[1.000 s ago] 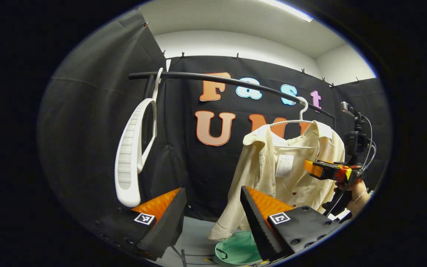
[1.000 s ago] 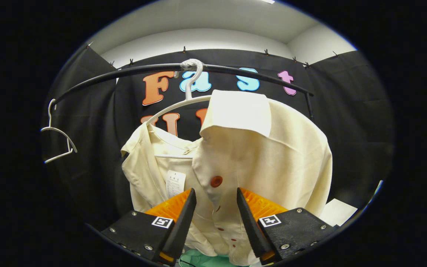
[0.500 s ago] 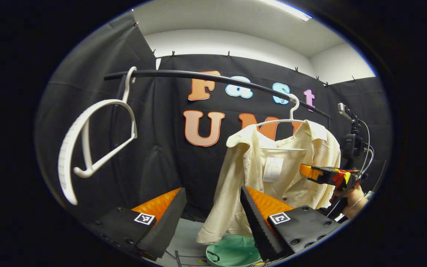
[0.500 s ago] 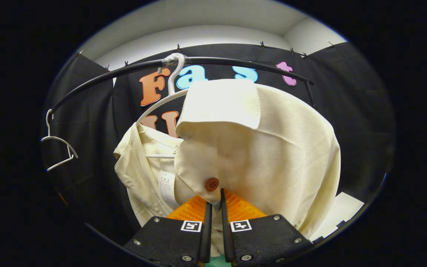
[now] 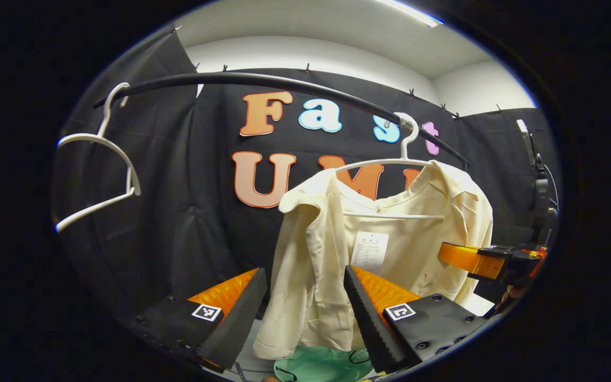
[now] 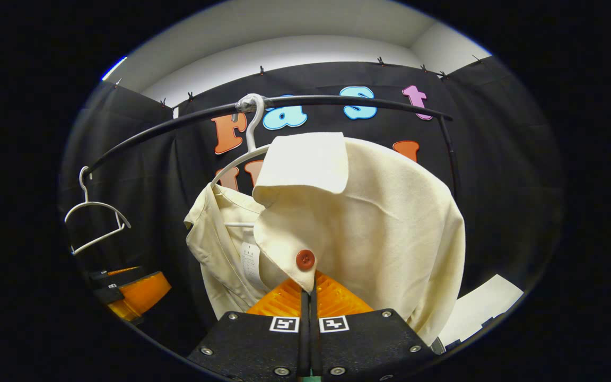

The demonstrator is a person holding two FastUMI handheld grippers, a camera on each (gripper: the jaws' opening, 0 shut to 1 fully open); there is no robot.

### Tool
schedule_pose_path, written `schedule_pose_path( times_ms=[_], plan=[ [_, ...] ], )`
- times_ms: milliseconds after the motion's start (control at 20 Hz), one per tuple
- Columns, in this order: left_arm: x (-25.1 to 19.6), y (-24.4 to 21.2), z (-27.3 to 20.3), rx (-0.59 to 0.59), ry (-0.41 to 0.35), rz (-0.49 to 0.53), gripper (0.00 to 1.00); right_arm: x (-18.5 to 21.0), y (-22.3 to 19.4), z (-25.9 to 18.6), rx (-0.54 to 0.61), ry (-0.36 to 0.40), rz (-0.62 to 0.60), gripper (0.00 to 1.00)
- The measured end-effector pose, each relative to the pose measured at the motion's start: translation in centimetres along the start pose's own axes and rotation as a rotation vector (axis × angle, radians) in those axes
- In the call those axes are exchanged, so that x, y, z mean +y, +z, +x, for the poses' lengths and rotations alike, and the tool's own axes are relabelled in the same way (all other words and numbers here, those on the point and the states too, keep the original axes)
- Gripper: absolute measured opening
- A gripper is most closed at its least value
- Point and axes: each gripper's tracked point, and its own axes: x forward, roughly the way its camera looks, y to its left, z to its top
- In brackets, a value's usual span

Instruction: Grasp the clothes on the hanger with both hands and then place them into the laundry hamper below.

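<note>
The right claw [image 6: 306, 297] has just pinched the cream button-front shirt [image 6: 369, 223] hanging on its white plastic hanger [image 5: 390, 162], while the left claw [image 5: 305, 297], wide apart, closes in at its sleeve, the mint-green hamper [image 5: 316, 366] waiting at six o'clock.

Left gripper [image 5: 305, 302] is level with its jaws spread wide, nothing between them. Right gripper [image 6: 308, 297] has both fingers pinched together, cloth caught at the tips.
</note>
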Motion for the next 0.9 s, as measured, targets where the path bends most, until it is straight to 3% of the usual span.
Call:
schedule_pose_path(
  times_ms=[150, 250, 500, 650, 900],
  plan=[
    [-2.0, -0.1, 3.3, -0.003, -0.039, -0.018, 0.96, -1.0, 0.6, -0.8, -0.006, 0.002, -0.015, 0.0],
    [-2.2, -0.8, 5.4, 0.013, -0.028, -0.024, 0.93, -1.6, 1.1, -1.2, -0.018, 0.002, -0.027, 0.0],
    [-2.4, -2.0, 10.0, 0.036, 0.002, -0.034, 0.96, -2.7, 2.1, -1.9, -0.038, 0.004, -0.052, 0.0],
    [-2.3, -2.8, 11.6, 0.059, 0.011, -0.045, 0.93, -3.2, 2.1, -2.1, -0.035, 0.014, -0.052, 0.0],
    [-2.4, -3.6, 12.7, 0.072, 0.023, -0.046, 0.96, -3.3, 2.0, -2.2, -0.032, 0.038, -0.05, 0.0]
  ],
)
